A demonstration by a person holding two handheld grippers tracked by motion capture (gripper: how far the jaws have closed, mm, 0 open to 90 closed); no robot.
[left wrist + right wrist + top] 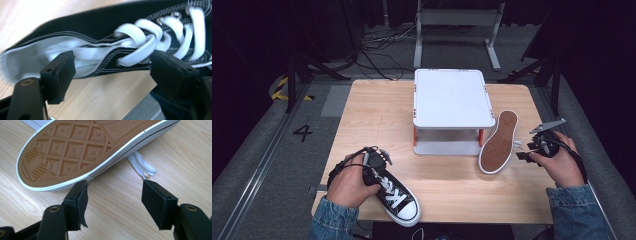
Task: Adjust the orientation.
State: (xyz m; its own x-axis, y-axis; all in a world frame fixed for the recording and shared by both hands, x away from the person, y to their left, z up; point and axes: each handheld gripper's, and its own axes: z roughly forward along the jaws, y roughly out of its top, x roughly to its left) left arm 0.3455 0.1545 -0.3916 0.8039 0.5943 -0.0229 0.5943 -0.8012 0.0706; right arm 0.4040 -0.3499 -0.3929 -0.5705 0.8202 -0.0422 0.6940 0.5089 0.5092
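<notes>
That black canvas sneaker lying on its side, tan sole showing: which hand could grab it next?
Right, probably. The right claw sits open beside the tipped sneaker; the left claw is at the upright sneaker.

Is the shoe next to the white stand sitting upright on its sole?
No, that shoe lies tipped over, its tan sole facing up beside the white stand.

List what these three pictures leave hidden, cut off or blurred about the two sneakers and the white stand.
- Upright sneaker, high view: its heel is hidden by the person's left hand.
- Same sneaker, left gripper view: laces are blurred; the toe is cut off by the frame edge.
- Tipped sneaker: its upper faces away, sole showing.
- White stand, high view: its top hides the space beneath.
</notes>
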